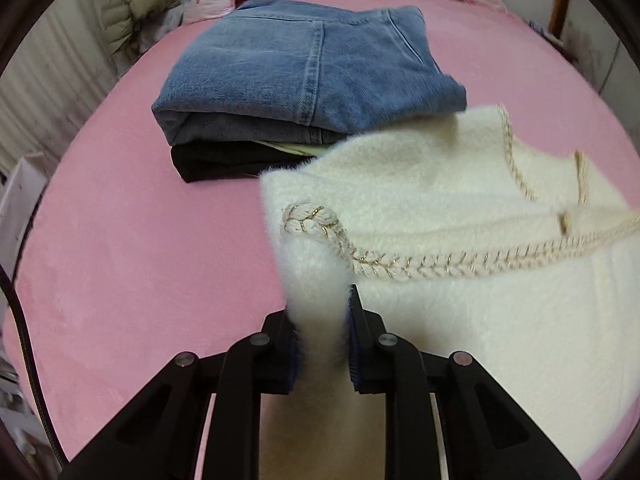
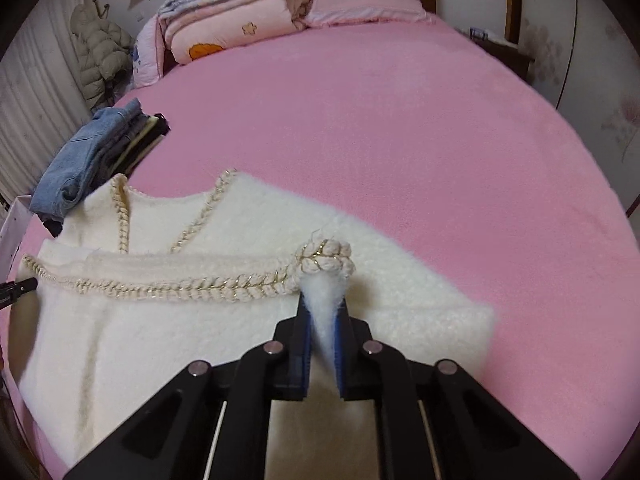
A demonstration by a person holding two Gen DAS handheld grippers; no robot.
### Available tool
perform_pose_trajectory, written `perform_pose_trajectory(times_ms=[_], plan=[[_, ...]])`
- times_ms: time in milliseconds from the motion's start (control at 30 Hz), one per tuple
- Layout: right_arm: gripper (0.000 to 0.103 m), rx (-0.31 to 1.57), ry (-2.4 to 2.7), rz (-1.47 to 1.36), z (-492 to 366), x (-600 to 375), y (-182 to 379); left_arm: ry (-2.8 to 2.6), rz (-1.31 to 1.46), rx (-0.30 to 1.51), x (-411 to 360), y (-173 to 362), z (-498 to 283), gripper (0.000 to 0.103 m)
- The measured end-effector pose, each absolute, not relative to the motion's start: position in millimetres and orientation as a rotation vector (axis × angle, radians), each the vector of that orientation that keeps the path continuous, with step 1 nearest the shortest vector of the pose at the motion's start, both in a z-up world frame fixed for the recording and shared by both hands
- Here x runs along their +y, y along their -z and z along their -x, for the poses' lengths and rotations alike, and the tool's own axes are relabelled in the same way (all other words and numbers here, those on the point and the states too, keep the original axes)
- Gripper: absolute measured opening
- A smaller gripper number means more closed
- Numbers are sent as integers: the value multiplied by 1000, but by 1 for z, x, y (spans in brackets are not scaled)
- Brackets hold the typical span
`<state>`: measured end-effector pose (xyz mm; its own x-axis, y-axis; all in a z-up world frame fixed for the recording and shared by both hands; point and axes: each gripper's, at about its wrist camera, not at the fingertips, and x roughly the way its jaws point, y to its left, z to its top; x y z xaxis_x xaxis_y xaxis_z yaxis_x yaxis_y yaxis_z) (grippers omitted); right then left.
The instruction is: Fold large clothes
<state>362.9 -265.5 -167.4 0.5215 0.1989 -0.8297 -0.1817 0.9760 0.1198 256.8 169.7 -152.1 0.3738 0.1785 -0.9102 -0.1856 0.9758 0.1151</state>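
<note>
A fluffy white cardigan [image 1: 480, 312] with braided cream-and-gold trim lies on the pink bed; it also shows in the right wrist view [image 2: 160, 320]. My left gripper [image 1: 320, 320] is shut on the cardigan's left corner of the trimmed edge, lifting a fold of it. My right gripper [image 2: 324, 320] is shut on the right corner of the same trimmed edge, just below the braid's knotted end [image 2: 326, 258]. The left gripper's tip [image 2: 18, 288] peeks in at the left edge of the right wrist view.
A stack of folded clothes, blue jeans [image 1: 304, 68] over dark garments, sits on the pink bed [image 1: 120, 260] beyond the cardigan; it is at the left in the right wrist view [image 2: 92, 152]. Folded quilts [image 2: 232, 16] and a pillow [image 2: 368, 8] lie at the headboard. A padded jacket [image 2: 96, 56] hangs left.
</note>
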Motion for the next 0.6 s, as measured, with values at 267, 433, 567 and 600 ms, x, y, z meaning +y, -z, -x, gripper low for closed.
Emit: perform_pose_trajectory(times_ms=[267,433,567,600], plan=[[8,882,-233,-15,-331,-261,132,-181,216,1108,190,131,-237,17],[8,819,-233,-34,-317,-256,115,-198,160,1079,178,126,-237,13],[7,783,-180,-61,-319,-265,103,-242,108,1063,172,116,-254,11],[7,776,-162,-73,-320,-269,99,-243,111,1050,172,112,-260,11]])
